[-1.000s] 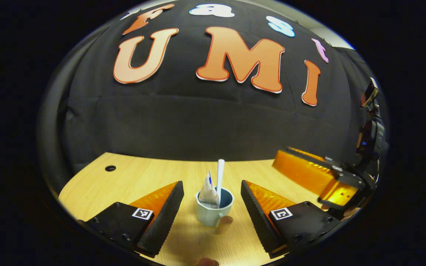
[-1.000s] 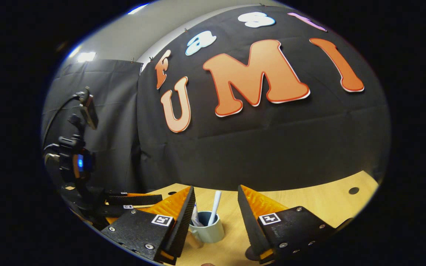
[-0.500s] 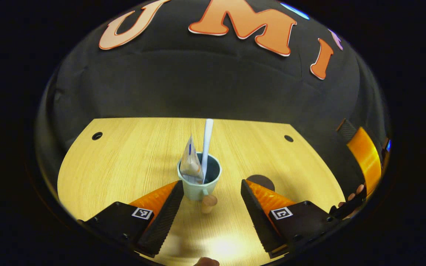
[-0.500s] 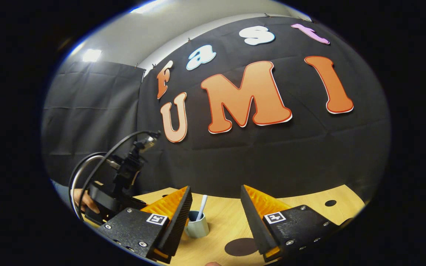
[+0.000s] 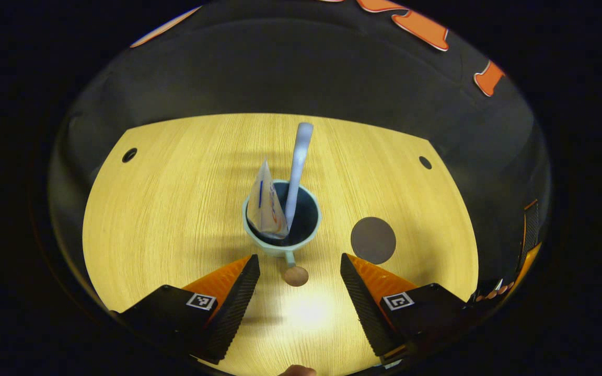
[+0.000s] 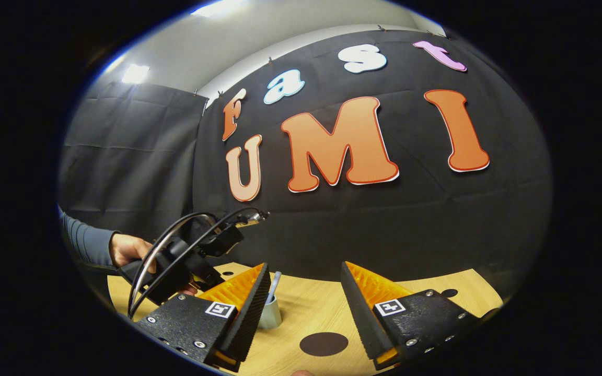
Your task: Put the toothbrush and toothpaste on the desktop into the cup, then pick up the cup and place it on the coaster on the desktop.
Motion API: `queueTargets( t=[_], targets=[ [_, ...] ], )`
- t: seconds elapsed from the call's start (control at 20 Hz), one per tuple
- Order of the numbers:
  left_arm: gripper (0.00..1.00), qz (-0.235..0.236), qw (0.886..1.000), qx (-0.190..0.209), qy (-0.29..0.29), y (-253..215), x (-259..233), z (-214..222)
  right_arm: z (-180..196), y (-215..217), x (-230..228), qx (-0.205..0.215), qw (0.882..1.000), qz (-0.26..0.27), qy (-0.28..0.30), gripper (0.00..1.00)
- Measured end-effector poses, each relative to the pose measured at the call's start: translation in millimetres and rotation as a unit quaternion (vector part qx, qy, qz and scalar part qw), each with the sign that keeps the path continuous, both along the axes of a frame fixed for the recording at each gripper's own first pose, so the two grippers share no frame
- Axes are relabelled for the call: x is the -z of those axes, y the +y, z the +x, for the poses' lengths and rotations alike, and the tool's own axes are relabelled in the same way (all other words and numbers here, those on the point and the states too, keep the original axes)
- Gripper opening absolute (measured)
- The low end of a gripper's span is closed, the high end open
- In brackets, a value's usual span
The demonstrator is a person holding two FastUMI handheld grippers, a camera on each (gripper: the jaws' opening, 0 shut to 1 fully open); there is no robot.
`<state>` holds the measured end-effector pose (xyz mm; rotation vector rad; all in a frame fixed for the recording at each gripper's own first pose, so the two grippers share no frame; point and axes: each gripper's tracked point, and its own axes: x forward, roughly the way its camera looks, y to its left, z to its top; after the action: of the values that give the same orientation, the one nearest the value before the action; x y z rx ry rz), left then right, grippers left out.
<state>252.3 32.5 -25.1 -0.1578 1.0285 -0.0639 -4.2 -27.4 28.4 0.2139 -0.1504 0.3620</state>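
**Above the surface: cup loaded, both grippers wide and empty**

Over the pale wood-grain surface point(image 5: 165, 209), the left gripper view looks steeply down. The left gripper point(image 5: 300, 284) has its fingers spread wide with nothing between them; their ribbed inner faces are clear, while their outer bodies are cut off at the lower edge. At 12 o'clock from the gap, just beyond the fingertips, stands the cup point(image 5: 281, 222), round, smooth, pale outside and dark inside, untouched by either finger. Its small handle ends in a round brownish knob pointing toward the gripper. The toothbrush point(image 5: 297, 172), a slim pale stick, leans out of the cup toward 12 o'clock; its bristle end is too blurred to make out. The toothpaste point(image 5: 265, 201), a crinkled flat tube, stands in the cup's 9 o'clock side, its lower part hidden by the rim. The coaster point(image 5: 373, 240), a flat dark disc, lies bare at 3 o'clock from the cup, near but apart.

From the right gripper view, low and nearly level, the right gripper point(image 6: 305, 300) is likewise spread wide and empty. The cup point(image 6: 270, 312) sits at 11 o'clock, half hidden behind a finger, only the toothbrush point(image 6: 274, 284) tip rising clear. The coaster point(image 6: 324, 344) lies between the fingertips on the surface point(image 6: 437, 287). At 9 o'clock a hand point(image 6: 126, 249) with a grey sleeve holds the left gripper point(image 6: 186, 256), its fingers hidden.
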Motion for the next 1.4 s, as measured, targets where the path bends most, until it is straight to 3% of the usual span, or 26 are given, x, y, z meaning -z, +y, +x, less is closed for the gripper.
queueTargets(
  t=[0.45,0.55,0.65,0.8,1.0,1.4],
  targets=[
    [1.0,0.039,0.997,-0.013,0.062,2,22,8,8,-6,24,-0.011,1.0,0.024,0.016,0.82],
    [0.94,0.057,0.996,-0.017,0.07,8,29,12,10,-6,28,-0.014,0.999,0.034,0.019,0.82],
    [0.79,0.064,0.995,-0.017,0.076,14,33,11,13,-7,32,-0.015,0.999,0.039,0.02,0.82],
    [0.73,0.072,0.994,-0.017,0.084,11,31,6,15,-10,38,-0.018,0.998,0.051,0.029,0.82],
    [0.33,0.085,0.992,-0.021,0.091,10,28,10,13,-19,39,-0.008,0.998,0.055,0.029,0.83],
    [0.31,0.073,0.994,-0.019,0.085,29,23,11,20,-40,47,0.016,0.996,0.073,0.039,0.85]
  ],
)
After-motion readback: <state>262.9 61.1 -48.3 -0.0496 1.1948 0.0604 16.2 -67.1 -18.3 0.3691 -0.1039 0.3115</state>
